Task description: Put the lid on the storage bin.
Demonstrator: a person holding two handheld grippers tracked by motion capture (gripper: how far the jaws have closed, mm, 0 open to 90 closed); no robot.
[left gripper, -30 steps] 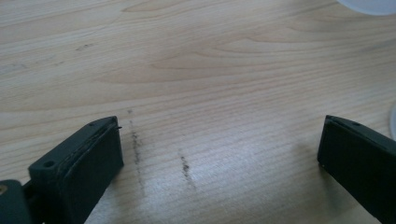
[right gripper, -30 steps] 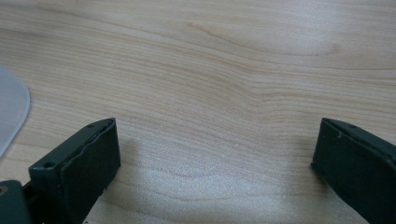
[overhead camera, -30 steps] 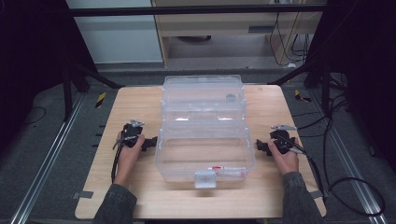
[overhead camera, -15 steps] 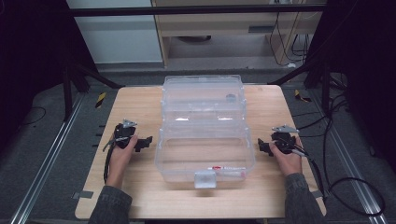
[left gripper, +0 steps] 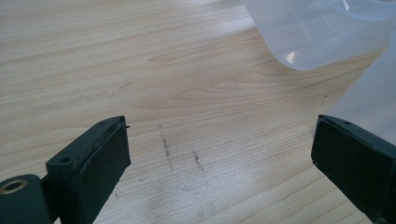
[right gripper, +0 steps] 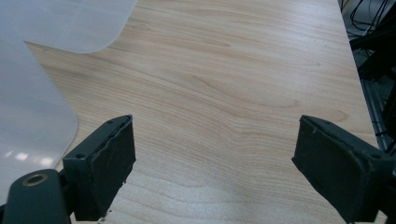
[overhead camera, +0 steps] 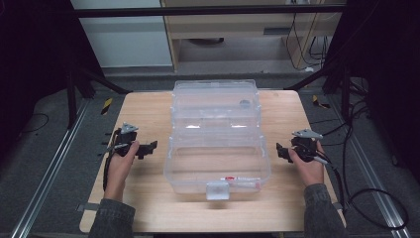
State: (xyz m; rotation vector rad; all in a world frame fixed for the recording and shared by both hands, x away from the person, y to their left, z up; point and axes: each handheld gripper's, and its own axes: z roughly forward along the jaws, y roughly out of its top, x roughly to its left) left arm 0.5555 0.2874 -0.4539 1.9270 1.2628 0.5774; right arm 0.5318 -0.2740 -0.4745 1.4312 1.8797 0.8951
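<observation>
A large clear plastic storage box (overhead camera: 216,136) sits in the middle of the wooden counter (overhead camera: 148,109), reaching from near the far edge almost to the near edge, with a white latch (overhead camera: 218,190) at the middle of its near wall and a red-and-white label (overhead camera: 242,178) just beside it. The left tongs (overhead camera: 147,148) lie off the box's left side, held in the person's left hand (overhead camera: 120,159) over the left part of the counter, apart from the box wall. In the left gripper view their two black jaws stand wide, nothing between them but bare wood with a few dark scuff marks (left gripper: 180,151), and the box's rounded translucent corners (left gripper: 322,35) show at the upper right. The right tongs (overhead camera: 281,151) sit off the box's right side, held in the right hand (overhead camera: 308,163) near the right edge of the counter, also clear of the wall. In the right gripper view their jaws are likewise spread wide over bare wood, with the box's frosted corner (right gripper: 32,116) at the left and the counter's right edge and dark cables (right gripper: 369,18) at the upper right. Grey sleeves (overhead camera: 113,218) come in over the near edge.
</observation>
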